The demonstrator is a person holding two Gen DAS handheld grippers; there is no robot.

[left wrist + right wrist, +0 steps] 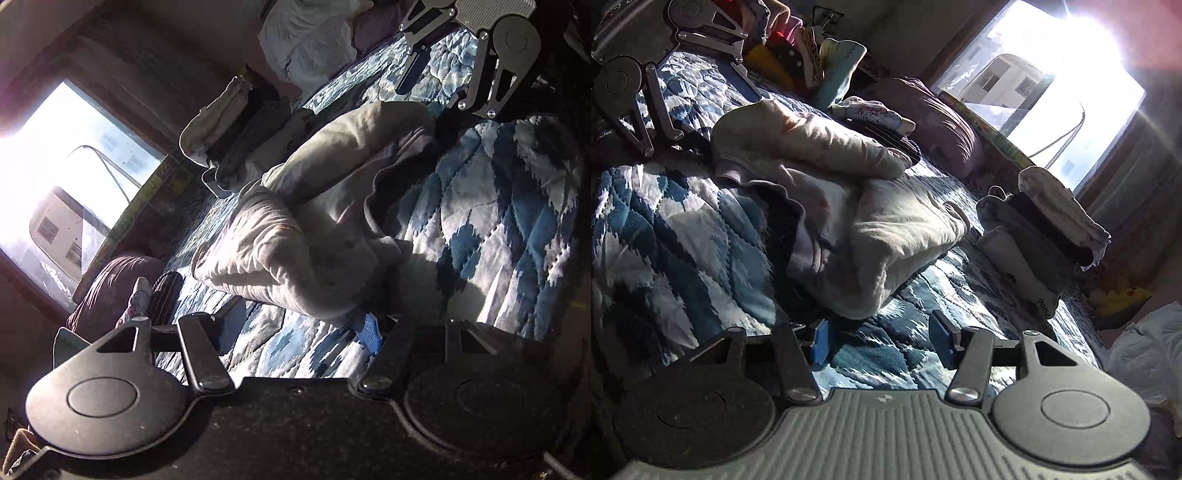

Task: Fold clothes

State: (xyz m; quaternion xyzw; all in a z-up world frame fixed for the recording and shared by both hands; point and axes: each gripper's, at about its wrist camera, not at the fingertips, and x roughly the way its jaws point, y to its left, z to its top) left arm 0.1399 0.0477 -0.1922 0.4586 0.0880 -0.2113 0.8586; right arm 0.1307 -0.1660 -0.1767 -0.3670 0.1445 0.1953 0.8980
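Indoors: blue quilt [683, 229] under bunched sweatshirt [849, 206]; right hand-held gripper [881, 341] spread, left [299, 328] seemingly spread.

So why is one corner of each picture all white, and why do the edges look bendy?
Left wrist view: sun through the window washes out the left side, leaving the left gripper in shadow. Right wrist view: the same window flares at the top right with a pinkish haze, while the pale garment catches the light. Both views: the fisheye lens curves the quilt.
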